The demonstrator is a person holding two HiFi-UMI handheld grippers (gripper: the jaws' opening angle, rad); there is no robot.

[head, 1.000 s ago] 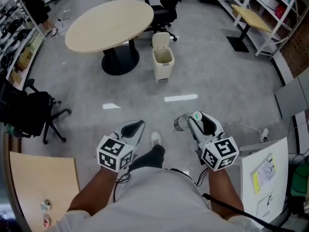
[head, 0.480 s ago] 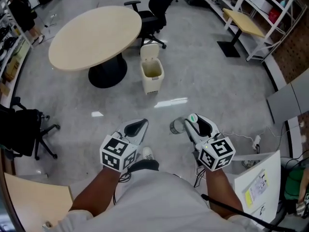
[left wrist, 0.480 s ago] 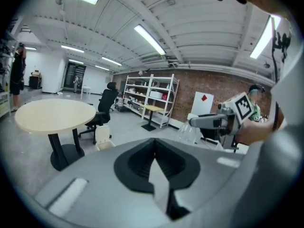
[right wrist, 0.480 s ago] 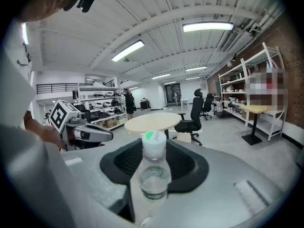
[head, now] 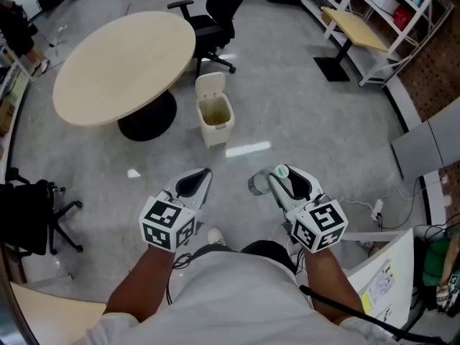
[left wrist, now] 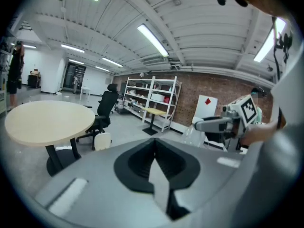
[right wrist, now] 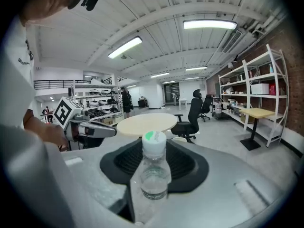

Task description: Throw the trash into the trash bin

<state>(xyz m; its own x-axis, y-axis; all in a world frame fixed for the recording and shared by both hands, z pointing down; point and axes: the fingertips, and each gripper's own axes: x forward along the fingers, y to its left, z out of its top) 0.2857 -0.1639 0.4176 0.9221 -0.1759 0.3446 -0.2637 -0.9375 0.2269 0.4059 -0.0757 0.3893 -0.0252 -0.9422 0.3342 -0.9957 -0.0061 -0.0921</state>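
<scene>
A clear plastic bottle (head: 257, 184) with a white, green-marked cap is clamped between the jaws of my right gripper (head: 277, 177). In the right gripper view the bottle (right wrist: 153, 175) stands upright in the right gripper (right wrist: 154, 189), hiding part of the floor ahead. My left gripper (head: 203, 175) is level with the right, its jaws shut with nothing between them, as the left gripper (left wrist: 155, 163) view shows. The cream trash bin (head: 214, 115) stands on the floor ahead beside a round table, lid up, well apart from both grippers. The bin (left wrist: 102, 140) shows small in the left gripper view.
A round beige table (head: 122, 67) on a black pedestal stands left of the bin, a black office chair (head: 215, 16) behind it. Another black chair (head: 32, 218) is at the left. Shelves and a small table (head: 359, 31) line the right; cables (head: 366, 210) lie on the floor there.
Both grippers have travelled forward across the floor with the person. The bin and table now sit closer and further left in the head view. The grip on the bottle is unchanged.
</scene>
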